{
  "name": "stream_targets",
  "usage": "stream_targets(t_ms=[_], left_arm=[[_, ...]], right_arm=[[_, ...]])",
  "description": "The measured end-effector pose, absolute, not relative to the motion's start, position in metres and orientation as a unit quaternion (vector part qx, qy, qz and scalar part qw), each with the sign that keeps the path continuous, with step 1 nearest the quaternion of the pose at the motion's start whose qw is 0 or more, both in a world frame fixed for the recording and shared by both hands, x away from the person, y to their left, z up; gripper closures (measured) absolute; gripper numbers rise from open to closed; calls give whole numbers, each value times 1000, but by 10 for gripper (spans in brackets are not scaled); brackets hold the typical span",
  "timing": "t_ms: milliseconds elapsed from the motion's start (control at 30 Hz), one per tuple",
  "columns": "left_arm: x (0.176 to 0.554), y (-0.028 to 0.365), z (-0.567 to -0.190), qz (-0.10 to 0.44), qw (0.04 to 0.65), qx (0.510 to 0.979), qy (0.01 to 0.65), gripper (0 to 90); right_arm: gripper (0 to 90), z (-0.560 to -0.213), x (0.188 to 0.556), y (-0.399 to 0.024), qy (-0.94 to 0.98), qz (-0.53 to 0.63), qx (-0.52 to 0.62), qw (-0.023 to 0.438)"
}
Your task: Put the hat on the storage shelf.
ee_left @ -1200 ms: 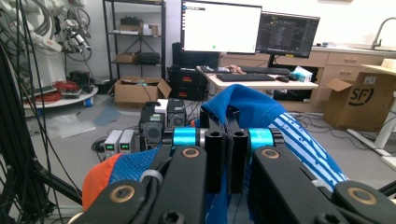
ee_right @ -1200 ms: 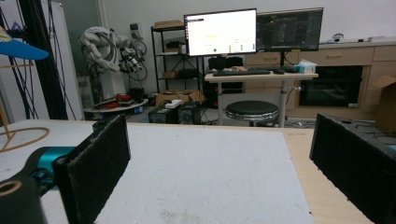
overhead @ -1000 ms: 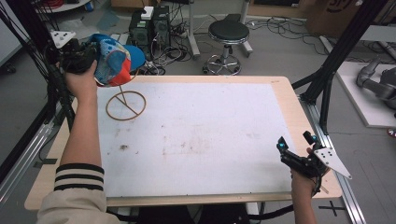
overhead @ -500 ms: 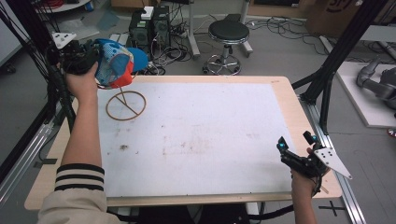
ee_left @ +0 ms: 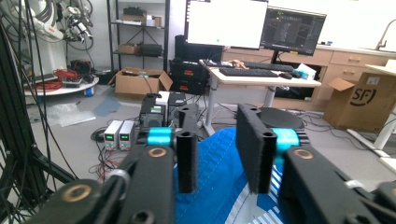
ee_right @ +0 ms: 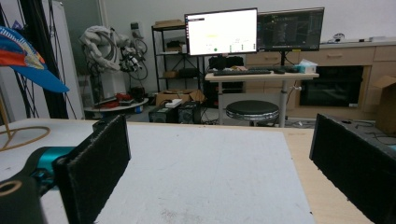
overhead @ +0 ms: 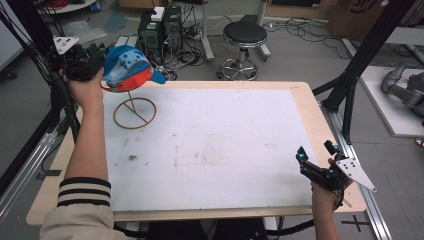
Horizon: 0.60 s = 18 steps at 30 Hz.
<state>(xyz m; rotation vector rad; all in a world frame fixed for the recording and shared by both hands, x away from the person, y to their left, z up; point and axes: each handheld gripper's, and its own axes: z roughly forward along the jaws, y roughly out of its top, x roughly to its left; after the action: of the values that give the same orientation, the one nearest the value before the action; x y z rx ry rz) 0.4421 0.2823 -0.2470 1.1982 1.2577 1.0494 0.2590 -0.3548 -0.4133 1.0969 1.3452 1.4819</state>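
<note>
Nearest, at the tabletop's near right corner, the right gripper (overhead: 316,154) rests low over the wooden border with its jaws wide apart and nothing between them, pointing across the white mat (overhead: 210,150). Further off, by the far left corner, the left gripper (overhead: 100,62) is held up at the cap (overhead: 127,70), a blue, white and red one that sits on top of a thin wooden stand (overhead: 134,111) whose ring base lies on the mat. Seen from the left gripper view, that gripper's jaws have just been opening; the blue cloth of the cap (ee_left: 219,186) lies just beyond and below the pads (ee_left: 187,158), which no longer press on it. Judging by this, the cap has been hung on the stand and the step in hand is the release. Next, the left hand would need to draw straight back from the cap without snagging the cloth or tipping the light stand. Beyond the table, a cardboard box (ee_left: 362,100) by the desks bears the letters "SF"; the writing on the two monitors (ee_right: 254,30) is too small to read.
</note>
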Motion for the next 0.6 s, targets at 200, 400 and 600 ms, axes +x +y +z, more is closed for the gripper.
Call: stream_targets(t_ms=[200, 400, 600], left_arm=[[435, 285, -242, 436, 549, 491, 516, 471], [424, 286, -239, 436, 564, 487, 504, 308], [411, 288, -236, 433, 578, 490, 487, 240]], right_arm=[[48, -413, 259, -354, 537, 590, 436, 416], [48, -413, 259, -353, 539, 589, 435, 417], [48, -412, 259, -353, 537, 591, 433, 419]])
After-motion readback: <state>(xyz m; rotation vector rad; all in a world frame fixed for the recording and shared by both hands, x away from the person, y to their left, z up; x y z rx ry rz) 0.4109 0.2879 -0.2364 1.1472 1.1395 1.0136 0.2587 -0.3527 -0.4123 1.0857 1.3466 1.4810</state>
